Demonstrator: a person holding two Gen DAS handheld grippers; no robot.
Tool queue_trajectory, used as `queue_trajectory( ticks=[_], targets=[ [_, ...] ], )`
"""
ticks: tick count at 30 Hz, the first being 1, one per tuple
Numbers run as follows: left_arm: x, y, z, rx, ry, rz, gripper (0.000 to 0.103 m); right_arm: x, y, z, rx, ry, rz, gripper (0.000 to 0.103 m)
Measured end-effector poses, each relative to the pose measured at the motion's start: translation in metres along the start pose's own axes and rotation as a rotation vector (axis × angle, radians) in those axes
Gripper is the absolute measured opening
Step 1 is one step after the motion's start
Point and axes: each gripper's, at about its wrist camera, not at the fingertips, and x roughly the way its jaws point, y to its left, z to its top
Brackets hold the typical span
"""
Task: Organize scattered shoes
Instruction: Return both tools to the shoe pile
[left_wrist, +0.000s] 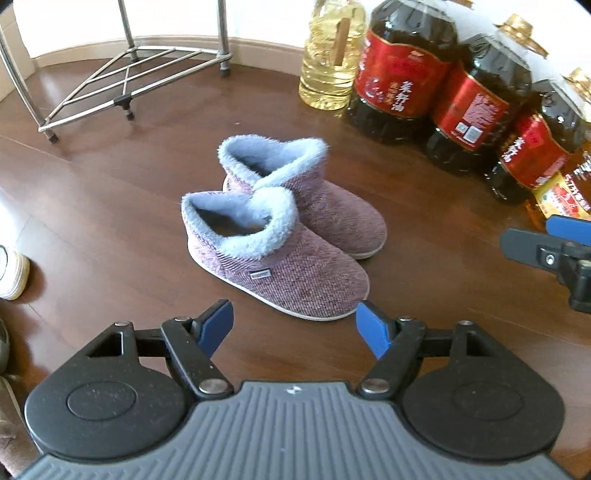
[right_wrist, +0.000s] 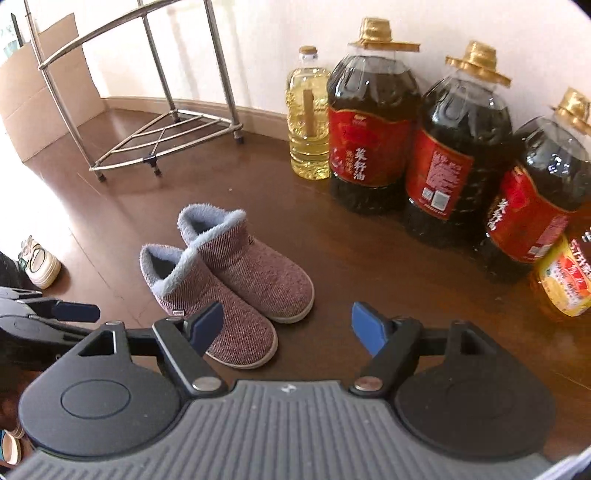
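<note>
We start with the pair of mauve ribbed-knit ankle slippers with fluffy pale-blue cuffs (left_wrist: 280, 229), which sit side by side and touching on the dark brown wooden floor (left_wrist: 110, 206), toes pointing the same way. They look soft and light to us, with a thin pale sole giving the only stiffness, so the knit upper will likely collapse under a pinch. We judge the best hold to be across the heel or the cuff edge, where lining and upper double up (the fleece may slip a little against the pads). Pinching the toe would probably just squash it.

Both tools hover above the floor with nothing between their fingers: the left gripper (left_wrist: 295, 326) has its blue pads wide apart just short of the nearer slipper's toe, and the right gripper (right_wrist: 288, 326) likewise stands apart, beside the pair.

Further out, a white sneaker (right_wrist: 40, 264) lies well apart at the left edge, probably the next shoe to gather. Behind the slippers stand a row of large dark oil jugs with red labels (right_wrist: 373, 147), a clear yellow oil bottle (right_wrist: 308, 118), and a bare steel corner rack (right_wrist: 162, 136) against the wall.
</note>
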Motion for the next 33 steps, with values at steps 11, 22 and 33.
queue_trajectory(
  ticks=[11,22,33],
  targets=[
    [-0.011,0.043,-0.006,-0.074,0.037,0.034,0.076,0.015,0.029,0.011,-0.070,-0.021,0.145,0.081],
    [-0.122,0.191,-0.113,-0.319,0.101,0.362,0.084,0.073,0.161,0.013,-0.443,-0.074,0.538,0.090],
    [-0.219,0.269,-0.222,-0.709,-0.028,0.543,0.085,0.105,0.260,-0.008,-0.623,0.034,0.667,0.092]
  ],
)
